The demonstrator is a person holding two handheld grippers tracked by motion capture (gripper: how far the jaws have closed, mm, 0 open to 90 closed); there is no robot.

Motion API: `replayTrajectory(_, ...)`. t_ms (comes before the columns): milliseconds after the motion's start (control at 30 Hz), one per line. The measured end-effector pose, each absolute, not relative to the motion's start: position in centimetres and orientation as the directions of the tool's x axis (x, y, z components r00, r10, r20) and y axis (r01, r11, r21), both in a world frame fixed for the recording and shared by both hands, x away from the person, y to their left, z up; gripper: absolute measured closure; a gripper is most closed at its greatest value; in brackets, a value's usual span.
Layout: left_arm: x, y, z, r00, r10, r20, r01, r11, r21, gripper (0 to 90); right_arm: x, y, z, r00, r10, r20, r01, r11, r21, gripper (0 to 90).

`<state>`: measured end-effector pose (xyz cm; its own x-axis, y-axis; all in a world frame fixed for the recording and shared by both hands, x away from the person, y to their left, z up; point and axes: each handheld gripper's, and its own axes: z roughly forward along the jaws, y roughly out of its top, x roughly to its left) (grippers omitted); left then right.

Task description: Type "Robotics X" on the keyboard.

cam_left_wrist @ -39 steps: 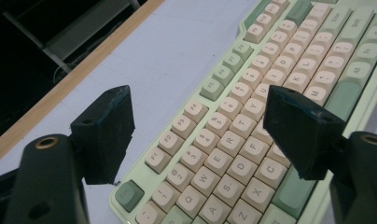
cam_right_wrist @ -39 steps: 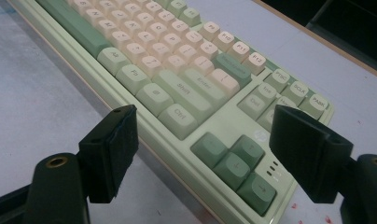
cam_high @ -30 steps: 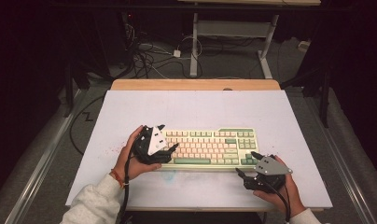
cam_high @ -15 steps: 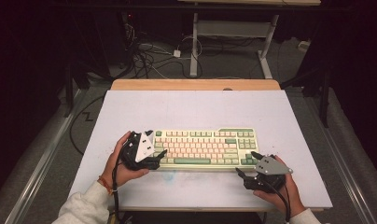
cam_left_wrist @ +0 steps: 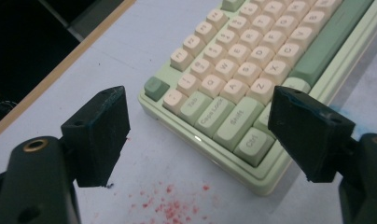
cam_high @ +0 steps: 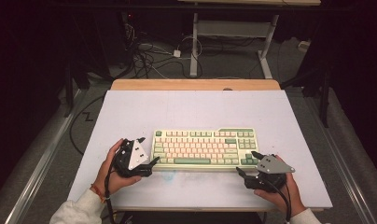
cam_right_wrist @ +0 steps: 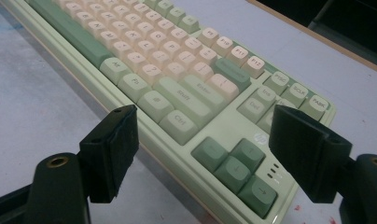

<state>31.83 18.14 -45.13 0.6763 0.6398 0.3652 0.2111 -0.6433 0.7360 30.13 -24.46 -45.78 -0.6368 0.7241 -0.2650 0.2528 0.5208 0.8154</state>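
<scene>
A pale green keyboard [cam_high: 203, 147] with cream and green keys lies flat in the middle of the white table [cam_high: 196, 109]. My left gripper [cam_high: 148, 151] sits at the keyboard's left end, open, its jaws spread around the near left corner [cam_left_wrist: 210, 126] without touching it. My right gripper [cam_high: 248, 162] rests at the near right corner by the arrow keys [cam_right_wrist: 233, 168], also open, with nothing between its jaws. A hand holds each gripper from the table's front edge.
Red specks [cam_left_wrist: 170, 207] stain the table by the keyboard's left corner. A wooden strip [cam_high: 196, 84] borders the table's far edge. Cables [cam_high: 154, 53] and desk legs [cam_high: 266, 49] stand on the floor beyond.
My left gripper has slid left and toward the front, off the keyboard's left keys to its near left corner. The right gripper has stayed where it was.
</scene>
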Motion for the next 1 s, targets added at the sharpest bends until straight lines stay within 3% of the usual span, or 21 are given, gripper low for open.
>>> replayTrajectory(600, 30.5, 20.3, -46.9, 0.682, 0.653, 0.329, 0.278, -0.647, 0.71, 19.2, 30.7, -24.4, -45.1, -0.618, 0.741, -0.264, 0.262, 0.51, 0.819, 29.5)
replayTrajectory(767, 30.1, 20.4, -47.2, 0.684, 0.656, 0.32, 0.29, -0.646, 0.706, 19.3, 30.9, -24.1, -44.6, -0.629, 0.733, -0.26, 0.247, 0.505, 0.827, 35.6)
replayTrajectory(1000, 29.8, 20.3, -47.5, 0.693, 0.648, 0.315, 0.295, -0.654, 0.697, 19.2, 31.9, -23.3, -43.3, -0.662, 0.715, -0.224, 0.247, 0.491, 0.835, 52.1)
